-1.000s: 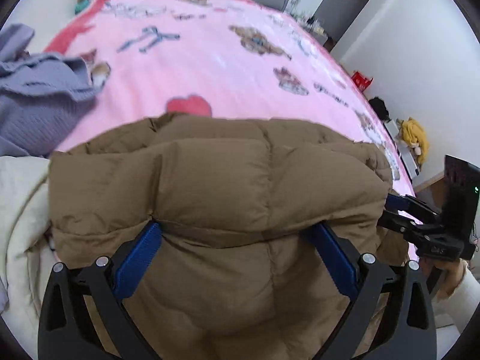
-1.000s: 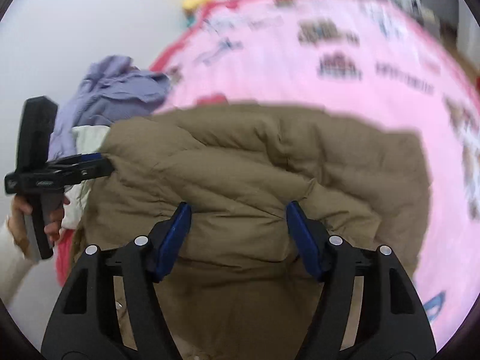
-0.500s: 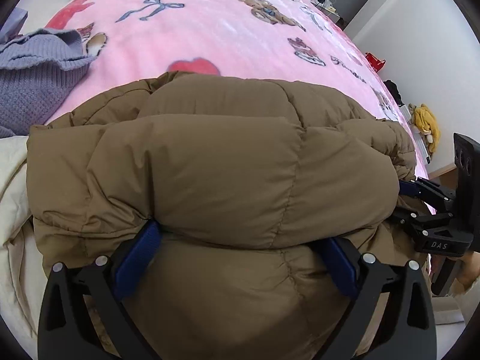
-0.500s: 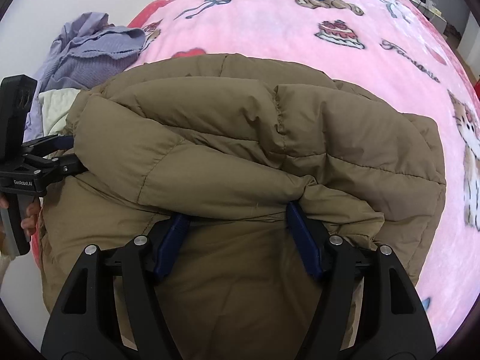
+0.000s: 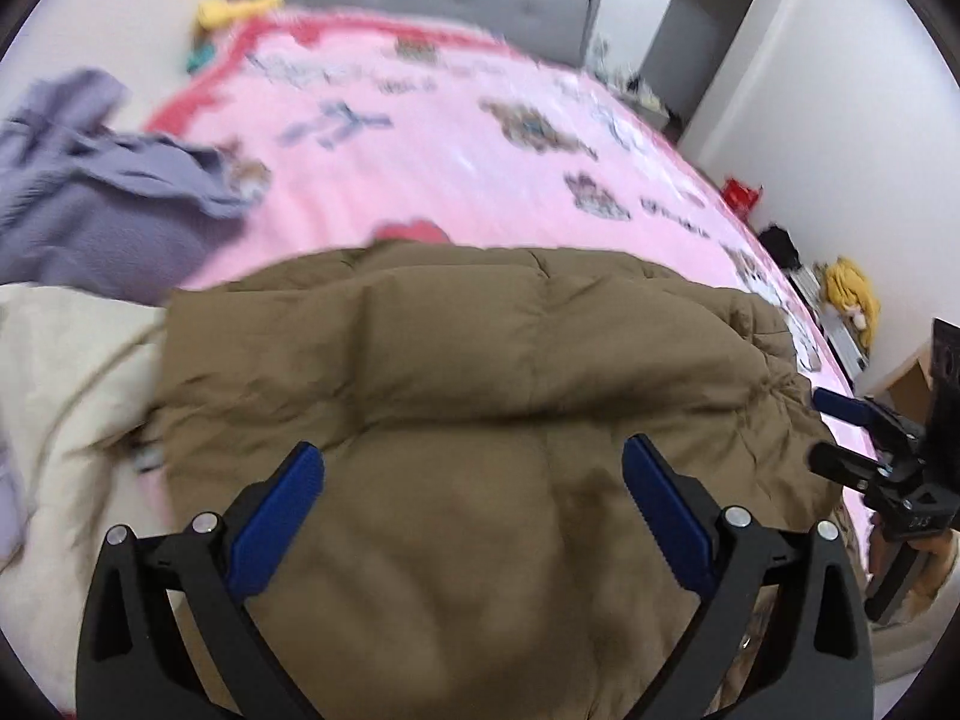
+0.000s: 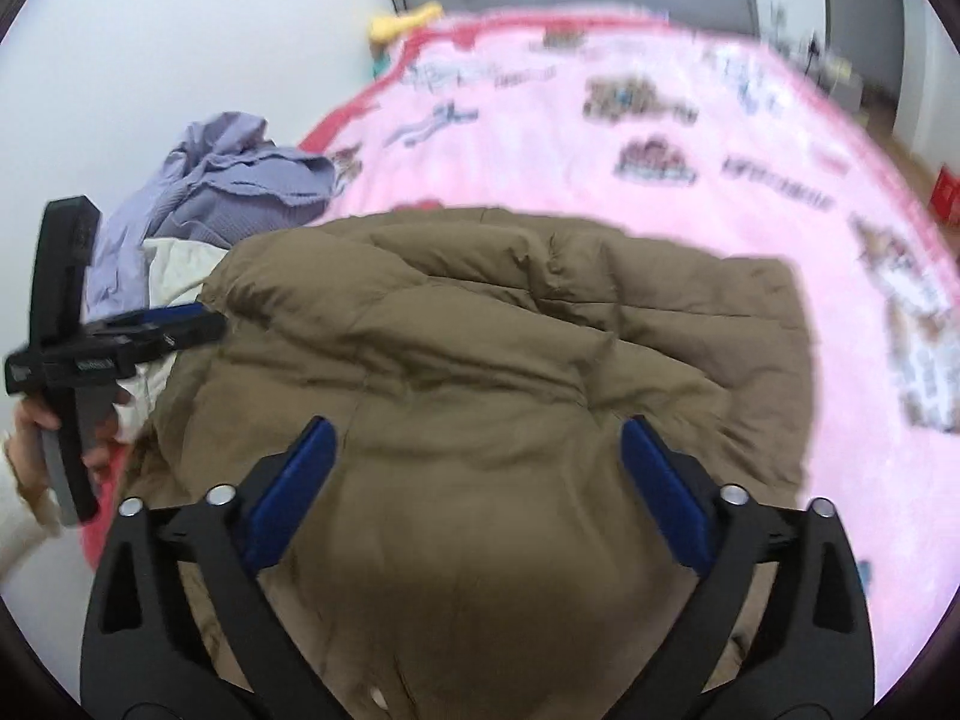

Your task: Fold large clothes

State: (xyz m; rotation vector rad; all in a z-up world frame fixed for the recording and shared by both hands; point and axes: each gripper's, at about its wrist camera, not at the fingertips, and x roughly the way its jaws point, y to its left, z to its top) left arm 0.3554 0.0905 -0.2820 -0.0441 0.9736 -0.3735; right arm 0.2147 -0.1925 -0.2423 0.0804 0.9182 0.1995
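Both sets of jaws are spread wide, holding nothing. The left gripper (image 5: 465, 480) and right gripper (image 6: 474, 456) hover over the near part of the brown jacket (image 5: 480, 372), which lies bundled on the bed (image 5: 456, 162), likely set down mid-fold. Beyond the jaws: pink blanket; its printed lettering is too blurred to read.

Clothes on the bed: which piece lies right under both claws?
The brown puffer jacket, spread beneath both open claws. The lilac knit sweater and the cream garment lie off to its left.
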